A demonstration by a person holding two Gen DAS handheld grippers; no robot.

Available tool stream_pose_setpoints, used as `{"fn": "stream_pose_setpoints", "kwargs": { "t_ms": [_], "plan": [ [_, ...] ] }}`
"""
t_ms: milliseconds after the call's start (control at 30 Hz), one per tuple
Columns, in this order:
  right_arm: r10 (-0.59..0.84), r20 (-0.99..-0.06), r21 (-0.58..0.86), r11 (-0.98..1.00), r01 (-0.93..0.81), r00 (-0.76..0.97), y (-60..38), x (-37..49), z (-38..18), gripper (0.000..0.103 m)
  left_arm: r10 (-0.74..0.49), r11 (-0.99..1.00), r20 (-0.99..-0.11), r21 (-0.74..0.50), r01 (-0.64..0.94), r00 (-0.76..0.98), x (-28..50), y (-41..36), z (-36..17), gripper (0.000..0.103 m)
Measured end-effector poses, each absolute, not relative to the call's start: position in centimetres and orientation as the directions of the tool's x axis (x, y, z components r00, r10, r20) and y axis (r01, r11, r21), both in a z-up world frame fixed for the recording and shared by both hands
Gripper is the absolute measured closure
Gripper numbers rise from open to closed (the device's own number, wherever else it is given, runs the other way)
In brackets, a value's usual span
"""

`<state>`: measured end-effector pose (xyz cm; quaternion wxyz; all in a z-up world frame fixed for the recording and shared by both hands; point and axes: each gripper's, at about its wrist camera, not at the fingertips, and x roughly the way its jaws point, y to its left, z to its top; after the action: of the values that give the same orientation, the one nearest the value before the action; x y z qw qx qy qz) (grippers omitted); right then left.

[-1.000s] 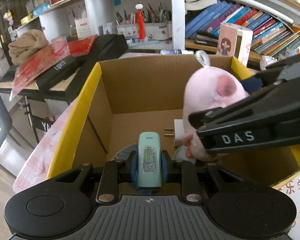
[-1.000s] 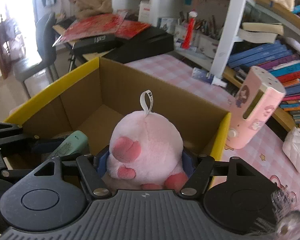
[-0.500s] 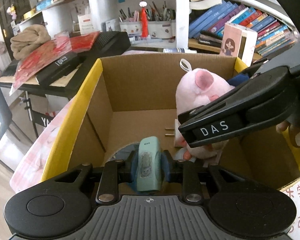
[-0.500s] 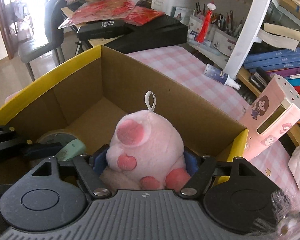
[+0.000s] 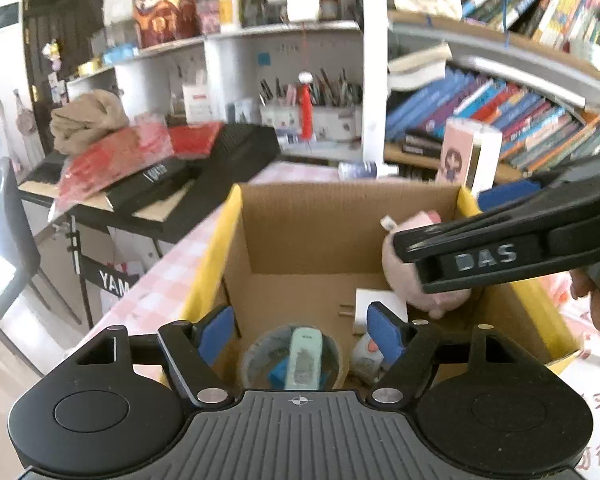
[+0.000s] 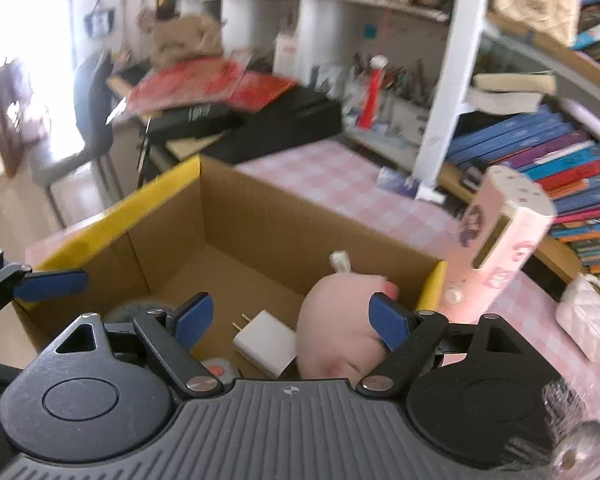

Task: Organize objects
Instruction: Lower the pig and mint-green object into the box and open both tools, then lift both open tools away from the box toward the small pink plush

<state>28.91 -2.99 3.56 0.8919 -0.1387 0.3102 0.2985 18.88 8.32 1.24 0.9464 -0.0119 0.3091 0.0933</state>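
Note:
An open cardboard box (image 5: 340,224) with yellow rims takes up both views. My left gripper (image 5: 300,332) hangs over its near end, jaws opening, nothing between the pads. Below it a mint-green device (image 5: 304,356) lies on a tape roll (image 5: 260,356) on the box floor. My right gripper (image 6: 290,322) is also opening above the box. A pink plush toy (image 6: 340,320) lies on the floor under it, free of the pads. A white charger plug (image 6: 266,342) lies beside the plush. One of the right gripper's fingers (image 5: 480,256) partly hides the plush (image 5: 444,302) in the left wrist view.
The box stands on a pink checked tablecloth (image 6: 340,176). A pink cartoon-printed case (image 6: 500,240) and a white quilted bag (image 6: 588,320) stand right of the box. Bookshelves (image 5: 520,120) rise behind. A black keyboard (image 5: 220,152) with red packets and a chair (image 5: 4,240) are at left.
Both grippers have opened and risen. The mint-green device left the left jaws and now lies on the tape roll. The plush left the right jaws and lies on the box floor.

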Motion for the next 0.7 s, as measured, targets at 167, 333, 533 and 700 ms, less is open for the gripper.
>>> {"fn": "stream_pose_setpoints", "kwargs": {
  "t_ms": [167,333,533,700],
  "plan": [
    [0.415,-0.567,-0.064,0.840,-0.539,0.712,-4.7,26.6,5.1,0.017,0.183,0.977,-0.545,0.006,-0.213,0.819,16.7,9.1,2.5,0.024],
    [0.368,-0.525,-0.067,0.881,-0.469,0.767,-6.2,23.8,5.4,0.017,0.182,0.975,-0.528,-0.016,-0.223,0.830,14.7,9.6,2.7,0.024],
    [0.295,-0.503,-0.049,0.929,-0.367,0.812,-7.8,20.3,4.8,0.017,0.168,0.976,-0.532,-0.028,-0.216,0.830,12.4,10.1,2.4,0.023],
    [0.232,-0.522,-0.045,0.953,-0.299,0.821,-8.8,16.9,3.3,0.017,0.150,0.978,-0.543,-0.039,-0.203,0.826,9.8,10.2,1.9,0.014]
  ]
}}
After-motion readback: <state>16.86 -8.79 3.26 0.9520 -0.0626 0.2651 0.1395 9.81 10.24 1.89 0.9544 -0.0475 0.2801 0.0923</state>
